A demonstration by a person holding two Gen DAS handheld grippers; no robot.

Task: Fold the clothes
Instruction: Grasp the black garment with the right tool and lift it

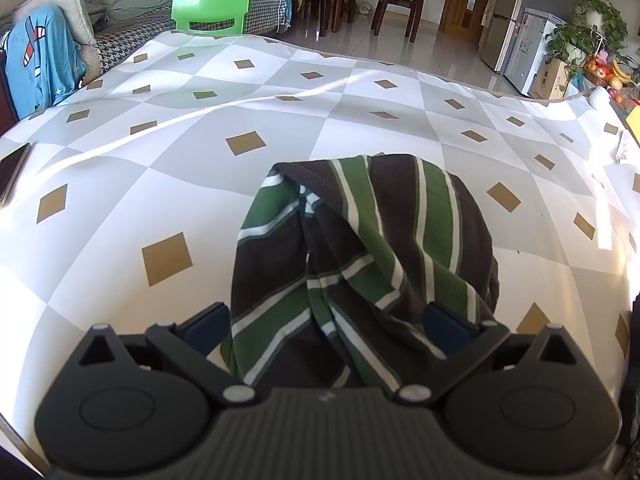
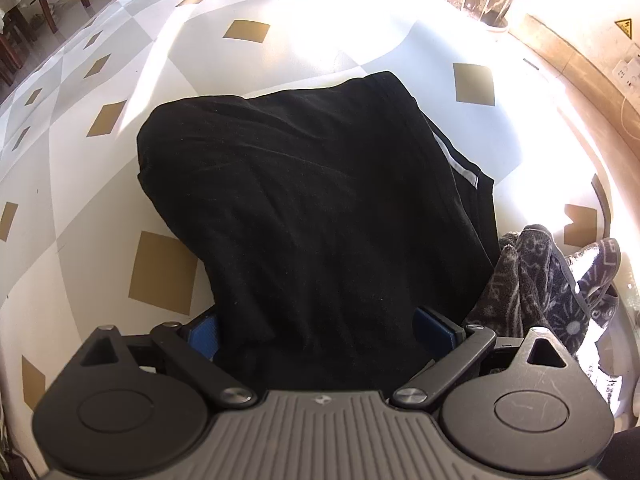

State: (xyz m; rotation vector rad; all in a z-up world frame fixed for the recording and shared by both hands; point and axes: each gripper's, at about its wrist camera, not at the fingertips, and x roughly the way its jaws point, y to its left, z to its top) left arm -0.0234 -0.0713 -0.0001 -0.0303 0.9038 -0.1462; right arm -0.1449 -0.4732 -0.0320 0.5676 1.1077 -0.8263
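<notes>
A: Left wrist view: the left gripper [image 1: 326,326] is spread wide around the crumpled striped shirt [image 1: 360,248] on the checked tablecloth [image 1: 160,160].

B: The right gripper [image 2: 316,330] gapes around the folded black garment [image 2: 312,200]. I'd pinch an edge, not the bulk.

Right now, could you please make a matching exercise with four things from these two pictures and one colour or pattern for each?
Things:
1. garment between the left gripper jaws
2. garment between the right gripper jaws
3. plastic chair
4. towel

Colours:
A. bright green
B. plain black
C. grey with a pale pattern
D. green, dark and white stripes

Pairs: 1-D, 2-B, 3-A, 4-C
</notes>
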